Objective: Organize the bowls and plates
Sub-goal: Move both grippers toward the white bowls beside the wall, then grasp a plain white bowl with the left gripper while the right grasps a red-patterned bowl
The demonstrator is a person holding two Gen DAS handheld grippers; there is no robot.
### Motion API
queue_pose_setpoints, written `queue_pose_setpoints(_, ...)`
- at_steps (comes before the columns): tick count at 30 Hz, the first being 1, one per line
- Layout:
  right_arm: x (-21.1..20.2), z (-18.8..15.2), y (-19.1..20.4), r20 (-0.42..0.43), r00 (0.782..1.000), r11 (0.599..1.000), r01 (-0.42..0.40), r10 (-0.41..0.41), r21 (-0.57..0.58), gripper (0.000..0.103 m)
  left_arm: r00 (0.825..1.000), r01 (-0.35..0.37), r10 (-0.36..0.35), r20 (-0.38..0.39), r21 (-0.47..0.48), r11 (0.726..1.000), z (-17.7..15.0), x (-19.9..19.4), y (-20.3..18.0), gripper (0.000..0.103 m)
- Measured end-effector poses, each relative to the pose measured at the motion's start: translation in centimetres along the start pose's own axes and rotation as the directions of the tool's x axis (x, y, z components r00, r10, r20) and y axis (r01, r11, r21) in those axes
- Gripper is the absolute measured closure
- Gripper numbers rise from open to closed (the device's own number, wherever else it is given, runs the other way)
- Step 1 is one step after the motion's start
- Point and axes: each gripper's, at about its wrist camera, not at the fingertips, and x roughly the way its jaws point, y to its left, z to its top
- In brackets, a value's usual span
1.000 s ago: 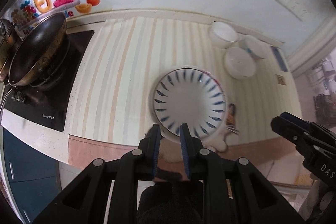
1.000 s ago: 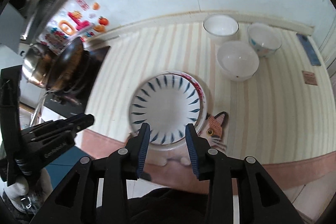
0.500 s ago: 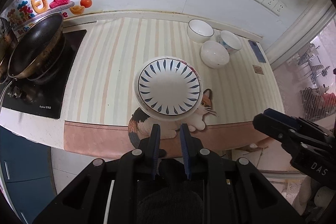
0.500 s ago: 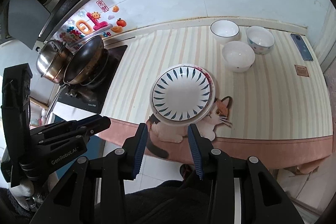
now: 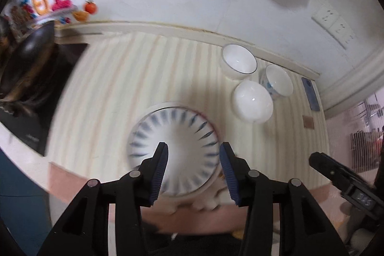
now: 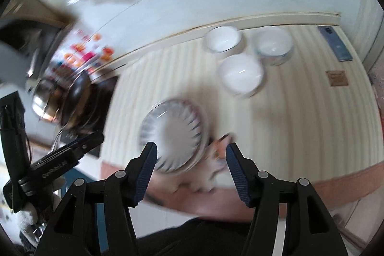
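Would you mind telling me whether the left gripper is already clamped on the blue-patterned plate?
No, the left gripper is open, its two fingers spread wide above the blue-patterned plate, which lies on the striped counter.

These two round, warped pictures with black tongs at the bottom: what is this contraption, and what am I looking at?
There is no robot here. A person holds a two-finger gripper in each hand, and each gripper carries a wide-angle camera that looks forward along its fingers, hence the round, bent view. One picture comes from the left gripper, the other from the right gripper. Both are open and hold nothing. Each also shows the other gripper at its edge. Below them is a striped kitchen counter with a blue-patterned plate stacked on another near the front edge. Farther back stand three white bowls. To the left is a stove with a dark pan. Everything is blurred by motion.
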Motion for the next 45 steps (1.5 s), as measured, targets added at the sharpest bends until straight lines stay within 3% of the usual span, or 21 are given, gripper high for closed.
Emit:
queue_pose_setpoints(7, 9.0, 7.3, -8.1, -0.098, 0.995, 0.997, 0.005, 0.002, 0.071, 0.04, 0.991, 0.016, -0.021, -0.13, -0.04, 0.999, 5.9, 11.6, -5.0, 0.061)
queue_pose_setpoints(11, 14.7, 9.9, -10.7, -0.165, 0.986, 0.994, -0.011, 0.028, 0.104, 0.043, 0.973, 0.034, -0.051, -0.226, -0.075, 0.997, 8.1, 17.9, -6.5, 0.063)
queue_pose_setpoints(15, 19.0, 11.1, -11.9, -0.186, 0.982, 0.994, -0.02, 0.04, 0.109, 0.059, 0.955, 0.038, -0.048, -0.294, -0.039, 0.999, 8.9, 22.5, -8.2, 0.065)
queue_pose_setpoints(17, 20.7, 11.4, -12.6, -0.202, 0.977, 0.989, -0.036, 0.066, 0.147, 0.075, 0.946, 0.033, -0.031, -0.321, -0.001, 0.999, 8.6, 23.8, -9.1, 0.081)
queue_pose_setpoints(21, 21.0, 11.4, -13.4, -0.163, 0.985, 0.986, -0.027, 0.054, 0.164, 0.087, 0.957, 0.01, 0.005, -0.289, 0.048, 0.999, 8.4, 23.5, -9.7, 0.091)
queue_pose_setpoints(28, 18.7, 9.4, -12.6, -0.157, 0.985, 0.992, -0.054, 0.072, 0.114, 0.087, 0.975, 0.022, 0.002, -0.222, 0.106, 0.994, 5.8, 19.6, -10.8, 0.091)
queue_pose_setpoints(36, 15.1, 4.3, -13.9, -0.187, 0.979, 0.991, -0.06, 0.081, 0.117, 0.087, 0.973, 0.063, -0.021, -0.231, 0.173, 0.983, 1.1, 17.1, -13.0, 0.091)
queue_pose_setpoints(45, 13.5, 0.0, -16.7, -0.229, 0.972, 0.99, -0.018, 0.051, 0.142, 0.087, 0.957, 0.075, -0.01, -0.291, 0.214, 0.974, -3.3, 18.9, -14.6, 0.091)
